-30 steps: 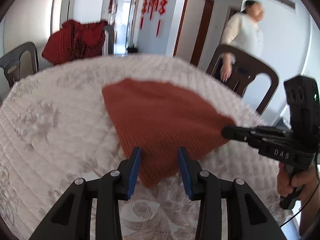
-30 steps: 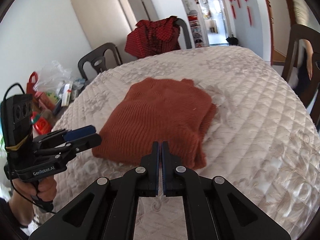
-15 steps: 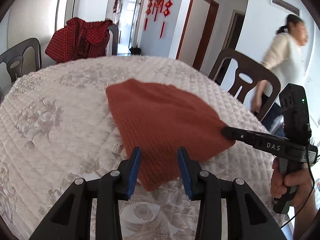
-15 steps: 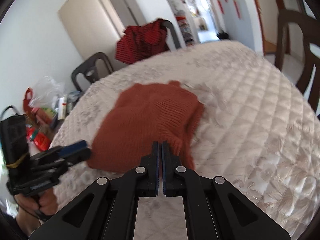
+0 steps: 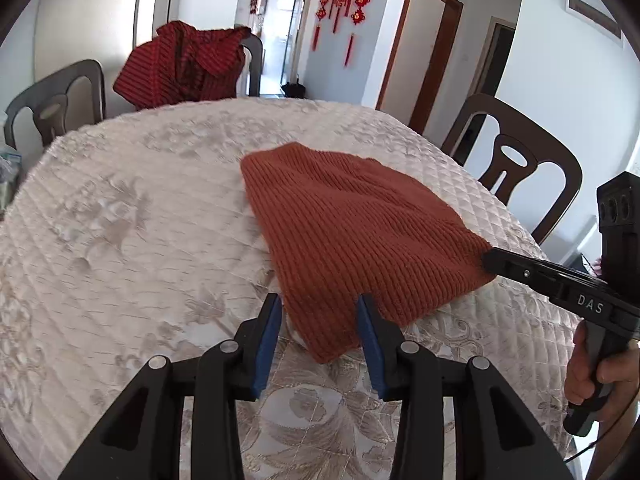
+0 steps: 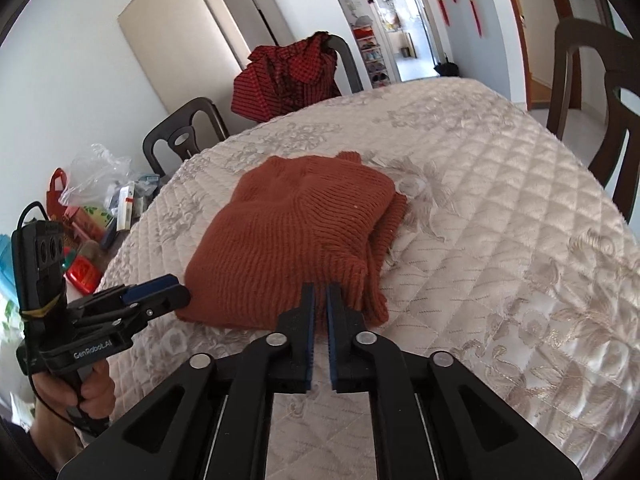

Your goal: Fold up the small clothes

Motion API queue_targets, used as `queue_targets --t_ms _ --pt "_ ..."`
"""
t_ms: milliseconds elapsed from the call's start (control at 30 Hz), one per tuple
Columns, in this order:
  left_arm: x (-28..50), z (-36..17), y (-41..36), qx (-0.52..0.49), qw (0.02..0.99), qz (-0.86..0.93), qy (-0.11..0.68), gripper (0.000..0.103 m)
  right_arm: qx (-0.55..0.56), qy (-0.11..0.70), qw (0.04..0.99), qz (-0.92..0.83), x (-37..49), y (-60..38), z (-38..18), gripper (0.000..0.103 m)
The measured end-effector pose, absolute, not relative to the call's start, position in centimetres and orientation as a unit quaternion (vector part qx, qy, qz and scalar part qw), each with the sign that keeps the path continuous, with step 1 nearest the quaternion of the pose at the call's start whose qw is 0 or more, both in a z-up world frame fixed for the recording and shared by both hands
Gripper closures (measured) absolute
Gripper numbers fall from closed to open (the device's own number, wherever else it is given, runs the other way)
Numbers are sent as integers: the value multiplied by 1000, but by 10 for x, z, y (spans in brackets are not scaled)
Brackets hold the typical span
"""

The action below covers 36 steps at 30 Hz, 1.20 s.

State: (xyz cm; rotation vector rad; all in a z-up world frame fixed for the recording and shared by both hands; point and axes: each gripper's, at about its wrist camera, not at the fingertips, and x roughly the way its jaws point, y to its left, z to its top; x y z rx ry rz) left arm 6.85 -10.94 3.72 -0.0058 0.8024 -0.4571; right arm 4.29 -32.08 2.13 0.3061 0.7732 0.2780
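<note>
Rust-red ribbed knit sweater [image 5: 360, 232] lies folded on the quilted bench [image 5: 120, 220], soft and floppy; left tongs [image 5: 320, 320] spread, right tongs [image 6: 321, 300] just parting, empty — grab a doubled edge.

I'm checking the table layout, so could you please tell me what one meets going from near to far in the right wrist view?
Right gripper → folded rust-red knit sweater → bare quilted tablecloth → chair draped with a red checked garment → doorway.
</note>
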Motion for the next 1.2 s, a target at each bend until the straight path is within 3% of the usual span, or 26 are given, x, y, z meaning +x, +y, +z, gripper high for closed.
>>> queue_targets --t_ms 1067,1133,1167,1200 --pt "111 38 -95 -62 891 -217 393 61 189 377 899 118 71 -341 19 99" --pt "118 39 -92 -79 887 -222 397 61 195 380 897 117 77 -343 20 95" --pt "122 38 -91 -88 883 -227 400 61 201 382 894 120 81 -345 19 84" --pt "127 36 -92 -94 880 -232 403 60 213 386 888 130 87 -347 17 59"
